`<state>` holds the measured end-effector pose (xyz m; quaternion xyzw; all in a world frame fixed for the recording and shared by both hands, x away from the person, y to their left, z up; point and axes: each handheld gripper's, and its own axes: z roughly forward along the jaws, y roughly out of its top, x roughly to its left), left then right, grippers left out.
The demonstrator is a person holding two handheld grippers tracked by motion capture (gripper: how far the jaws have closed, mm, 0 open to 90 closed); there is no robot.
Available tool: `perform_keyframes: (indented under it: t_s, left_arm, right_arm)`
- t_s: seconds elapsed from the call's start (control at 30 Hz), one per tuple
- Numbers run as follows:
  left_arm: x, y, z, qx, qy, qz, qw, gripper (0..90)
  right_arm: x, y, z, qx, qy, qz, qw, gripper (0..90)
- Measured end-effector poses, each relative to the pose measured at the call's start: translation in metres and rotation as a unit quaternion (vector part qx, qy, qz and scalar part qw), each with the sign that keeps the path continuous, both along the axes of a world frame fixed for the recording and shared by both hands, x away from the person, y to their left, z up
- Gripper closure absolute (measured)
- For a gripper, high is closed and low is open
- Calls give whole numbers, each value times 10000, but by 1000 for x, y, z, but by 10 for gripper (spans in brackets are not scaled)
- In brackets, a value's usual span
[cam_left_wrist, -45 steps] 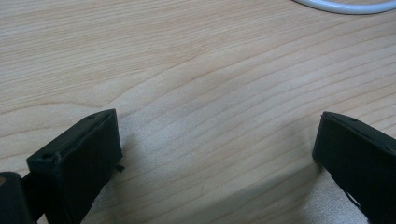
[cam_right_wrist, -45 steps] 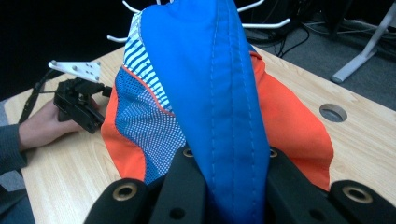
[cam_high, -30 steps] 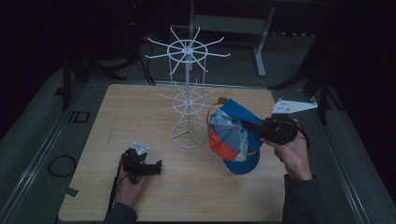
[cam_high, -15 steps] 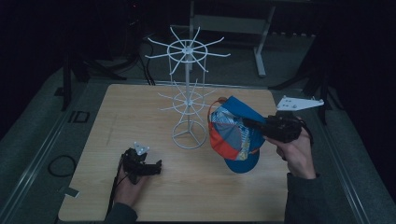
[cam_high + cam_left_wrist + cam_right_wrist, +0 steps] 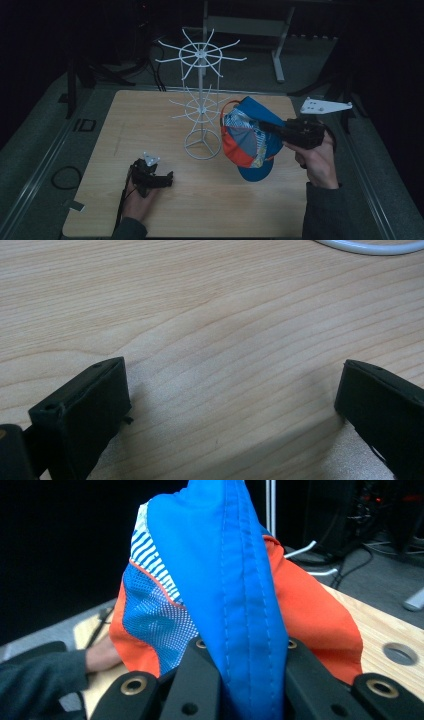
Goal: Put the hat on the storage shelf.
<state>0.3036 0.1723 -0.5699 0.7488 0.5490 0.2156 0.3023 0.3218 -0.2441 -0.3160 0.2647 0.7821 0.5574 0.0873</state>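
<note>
1. My left gripper [image 5: 150, 175] sits low on the left part of the wooden desk [image 5: 150, 125], near the front edge. My left hand [image 5: 136, 197] holds it from below.
2. In the left gripper view, my two black fingers [image 5: 85, 405] are spread wide apart. Nothing is between them. I see just the bare wood of the desk under them, and a bit of a white ring [image 5: 370, 246] at the top edge.
3. A black cable [image 5: 121, 205] trails from my left gripper toward the front of the desk.
4. In the middle of the desk stands a white wire rack [image 5: 201, 100]. It has a round ring foot, a thin pole, and two wheels of spokes, a small one low down and a big one on top.
5. Just to the right of the rack is the cap [image 5: 250, 137]. It is blue and orange, with a stripy white and blue patch. It is up in the air above the desk, close to the low spokes, but I cannot tell if it touches them.
6. My right gripper [image 5: 280, 131] holds the cap. In the right gripper view, my fingers [image 5: 200, 675] are pressed tight on a blue fold of the cap [image 5: 240, 580], which stands up between them.
7. My right hand [image 5: 315, 160] holds that gripper at the right side of the desk. A grey three-cornered plate [image 5: 325, 106] sits on top of it.
</note>
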Motion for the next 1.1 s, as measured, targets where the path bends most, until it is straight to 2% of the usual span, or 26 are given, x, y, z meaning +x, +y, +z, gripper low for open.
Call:
perform_keyframes:
  t_s: [0.37,0.83,1.1]
  left_arm:
    - [0,0,0,-2,-2,2,10000,14]
    - [0,0,0,-1,-1,1,10000,14]
    - [0,0,0,-1,-1,2,10000,14]
  right_arm:
    - [1,-4,4,376,-49,121,9992,880]
    - [-3,-12,13,557,-197,122,9982,880]
    - [-2,-13,17,637,-196,129,9977,880]
